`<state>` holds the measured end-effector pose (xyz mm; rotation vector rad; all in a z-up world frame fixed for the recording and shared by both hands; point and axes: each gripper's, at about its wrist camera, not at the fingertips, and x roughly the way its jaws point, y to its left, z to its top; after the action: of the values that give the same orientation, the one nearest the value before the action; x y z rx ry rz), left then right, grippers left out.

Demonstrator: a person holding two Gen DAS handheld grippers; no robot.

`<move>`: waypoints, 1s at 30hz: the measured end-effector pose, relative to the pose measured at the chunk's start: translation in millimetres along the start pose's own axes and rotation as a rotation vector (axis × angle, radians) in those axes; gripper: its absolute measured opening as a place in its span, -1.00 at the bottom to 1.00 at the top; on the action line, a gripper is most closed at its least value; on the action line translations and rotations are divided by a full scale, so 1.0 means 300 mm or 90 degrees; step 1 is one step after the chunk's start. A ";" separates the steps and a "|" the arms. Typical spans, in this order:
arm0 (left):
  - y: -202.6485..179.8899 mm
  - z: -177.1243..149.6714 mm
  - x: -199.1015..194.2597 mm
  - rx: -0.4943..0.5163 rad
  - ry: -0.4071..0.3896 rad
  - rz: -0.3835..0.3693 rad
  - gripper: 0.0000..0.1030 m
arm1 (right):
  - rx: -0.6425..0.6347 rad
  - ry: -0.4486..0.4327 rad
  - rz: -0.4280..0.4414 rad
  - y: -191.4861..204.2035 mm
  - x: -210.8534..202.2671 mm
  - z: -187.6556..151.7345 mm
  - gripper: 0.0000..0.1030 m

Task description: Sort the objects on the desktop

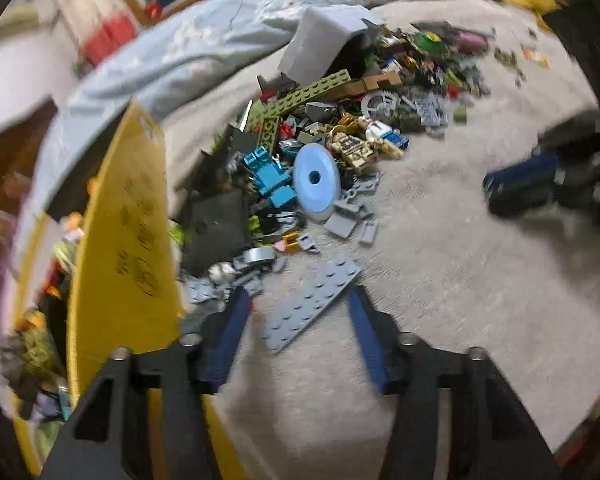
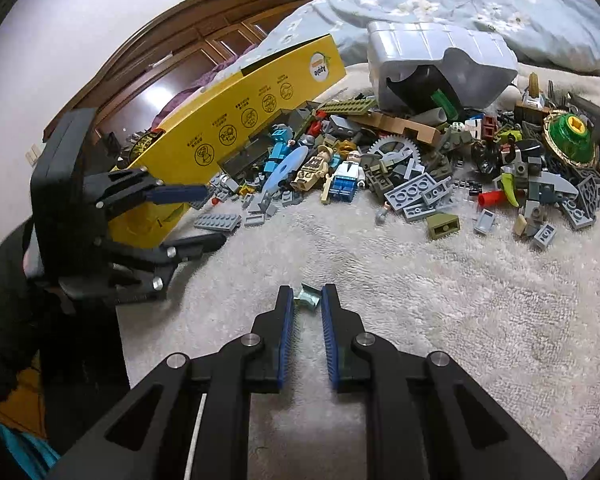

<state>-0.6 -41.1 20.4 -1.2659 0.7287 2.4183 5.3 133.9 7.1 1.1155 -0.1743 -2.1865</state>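
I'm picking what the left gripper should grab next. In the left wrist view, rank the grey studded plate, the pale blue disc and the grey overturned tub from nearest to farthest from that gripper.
1. Grey studded plate: lying between the open fingers of the left gripper.
2. Pale blue disc: mid-pile, straight ahead.
3. Grey overturned tub: behind the pile, by the blue bedding.

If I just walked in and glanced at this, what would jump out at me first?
Probably the heap of toy bricks spilled across the pale blanket, with two minifigures lying at its front. To its left stands a bright yellow box. Nearest the camera, the right gripper pinches a small pale piece.
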 end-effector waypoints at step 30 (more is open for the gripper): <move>-0.203 -0.111 -0.027 -0.423 -0.210 -0.275 -0.55 | -0.153 -0.022 -0.230 0.067 -0.122 -0.167 -0.30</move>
<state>55.9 -10.5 -6.6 -1.0283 -0.4397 2.4586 68.7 149.7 8.3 1.0341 0.2905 -2.4622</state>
